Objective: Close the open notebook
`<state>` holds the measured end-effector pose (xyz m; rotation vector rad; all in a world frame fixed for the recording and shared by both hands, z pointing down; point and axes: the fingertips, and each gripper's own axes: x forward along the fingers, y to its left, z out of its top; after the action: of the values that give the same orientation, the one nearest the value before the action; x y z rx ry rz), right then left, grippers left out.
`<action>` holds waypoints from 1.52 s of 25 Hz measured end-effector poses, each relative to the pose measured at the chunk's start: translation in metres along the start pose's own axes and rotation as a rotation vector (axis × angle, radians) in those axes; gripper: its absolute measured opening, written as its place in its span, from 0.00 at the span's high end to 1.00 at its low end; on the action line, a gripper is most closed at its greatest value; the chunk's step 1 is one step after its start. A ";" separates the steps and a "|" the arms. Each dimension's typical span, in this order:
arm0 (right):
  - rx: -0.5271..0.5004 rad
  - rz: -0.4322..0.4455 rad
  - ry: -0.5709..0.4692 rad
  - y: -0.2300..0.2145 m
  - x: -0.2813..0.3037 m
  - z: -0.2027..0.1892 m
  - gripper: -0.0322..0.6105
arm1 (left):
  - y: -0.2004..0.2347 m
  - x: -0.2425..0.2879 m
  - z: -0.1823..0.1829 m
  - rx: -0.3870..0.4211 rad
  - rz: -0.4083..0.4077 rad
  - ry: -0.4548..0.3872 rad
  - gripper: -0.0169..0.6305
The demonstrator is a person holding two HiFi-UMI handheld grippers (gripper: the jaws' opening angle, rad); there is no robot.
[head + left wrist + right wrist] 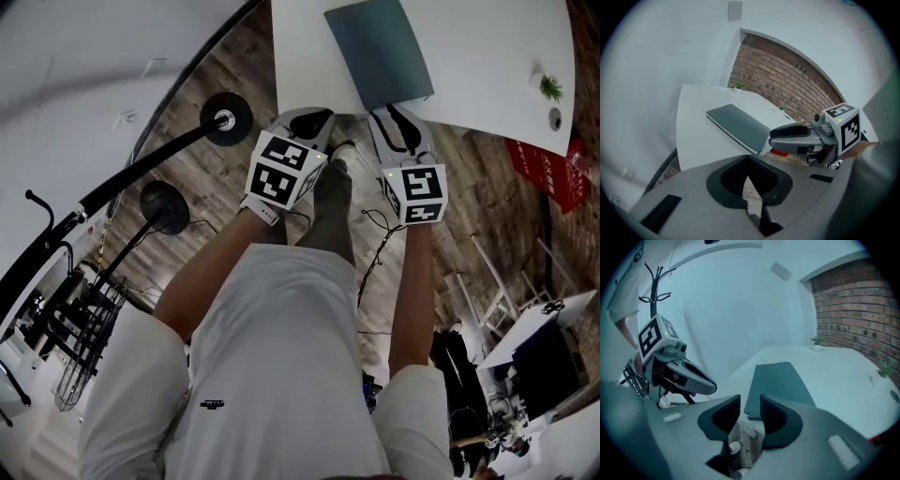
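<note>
One notebook [380, 52] on white counter [487, 56]: flat, closed, dark grey-green cover up, pale page edge showing along its side in left gripper view. Near end close to counter's front edge, straight ahead of both tools.

Left hand-held gripper [316, 116]: held over wood floor [234, 66], just short of counter edge, tilted downward. Pads pressed together at tips, only a thin sliver of floor visible behind them; nothing pinched. Apart from notebook.

Right hand-held gripper [392, 114]: beside left one, about level with it, also short of counter edge. Pads spread with a clear gap; floorboards visible through gap, nothing between. Notebook's near end just beyond its tips in right gripper view, not touching them.

Marker cube [284, 169] on each, black-and-white squares facing up toward head camera.

Also on counter: small green plant [550, 87] near far right edge, well apart from notebook. Brick wall [787, 79] behind counter. Black round stand base [226, 119] on floor, left of left hand-held gripper.
</note>
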<state>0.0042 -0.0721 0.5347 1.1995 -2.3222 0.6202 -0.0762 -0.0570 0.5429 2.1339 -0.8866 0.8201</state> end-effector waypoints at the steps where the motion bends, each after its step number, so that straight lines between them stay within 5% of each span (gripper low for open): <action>1: 0.010 -0.004 -0.006 0.000 -0.002 0.001 0.73 | -0.001 -0.001 0.000 -0.002 0.000 -0.001 0.96; 17: 0.219 -0.084 -0.168 -0.003 -0.047 0.044 0.73 | -0.007 -0.036 0.020 -0.003 -0.021 -0.046 0.96; 38: 0.172 -0.178 -0.260 0.001 -0.121 0.115 0.74 | -0.033 -0.106 0.085 0.055 -0.049 -0.215 0.96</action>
<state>0.0451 -0.0619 0.3732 1.6322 -2.3711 0.6442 -0.0865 -0.0684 0.4039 2.3139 -0.9243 0.6045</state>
